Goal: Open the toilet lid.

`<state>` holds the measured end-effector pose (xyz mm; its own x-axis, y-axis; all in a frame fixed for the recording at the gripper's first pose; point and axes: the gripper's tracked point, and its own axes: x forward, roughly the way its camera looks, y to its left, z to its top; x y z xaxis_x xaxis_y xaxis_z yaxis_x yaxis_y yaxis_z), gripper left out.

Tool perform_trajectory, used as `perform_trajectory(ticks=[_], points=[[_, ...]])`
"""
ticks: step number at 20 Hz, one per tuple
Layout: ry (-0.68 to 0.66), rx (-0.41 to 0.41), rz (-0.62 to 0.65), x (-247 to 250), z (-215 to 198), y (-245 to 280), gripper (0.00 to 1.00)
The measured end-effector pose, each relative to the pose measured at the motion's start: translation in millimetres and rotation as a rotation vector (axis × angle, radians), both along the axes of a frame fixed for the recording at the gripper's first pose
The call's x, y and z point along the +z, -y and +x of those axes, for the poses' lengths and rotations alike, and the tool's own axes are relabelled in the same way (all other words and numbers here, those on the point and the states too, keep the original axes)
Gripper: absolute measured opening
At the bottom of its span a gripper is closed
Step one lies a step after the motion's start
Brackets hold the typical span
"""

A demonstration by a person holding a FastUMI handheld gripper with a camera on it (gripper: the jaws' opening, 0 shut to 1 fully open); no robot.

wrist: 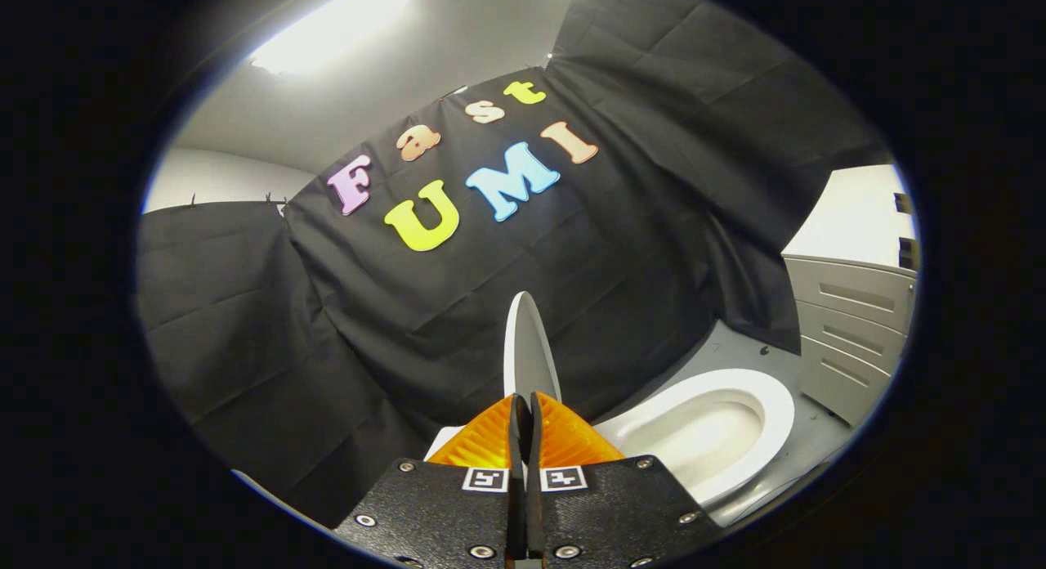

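The gripper (524, 405) has its fingers clenched, pinching the edge of the toilet lid (529, 348), which stands raised at twelve o'clock just ahead of them; the open toilet bowl (719, 426) lies at three o'clock; a drawer cabinet (854, 332) sits beyond it.

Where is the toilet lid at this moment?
In the gripper view, the toilet lid stands raised, edge-on, between and just beyond the gripper, whose jaws pinch its edge, left of the open toilet bowl.
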<state>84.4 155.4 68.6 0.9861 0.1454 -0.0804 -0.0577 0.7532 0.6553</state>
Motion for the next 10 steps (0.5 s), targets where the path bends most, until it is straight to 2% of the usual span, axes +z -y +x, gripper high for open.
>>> perform_trajectory(ticks=[10], points=[[0.04,0.062,-0.053,22.9,-2.3,-48.0,0.0]])
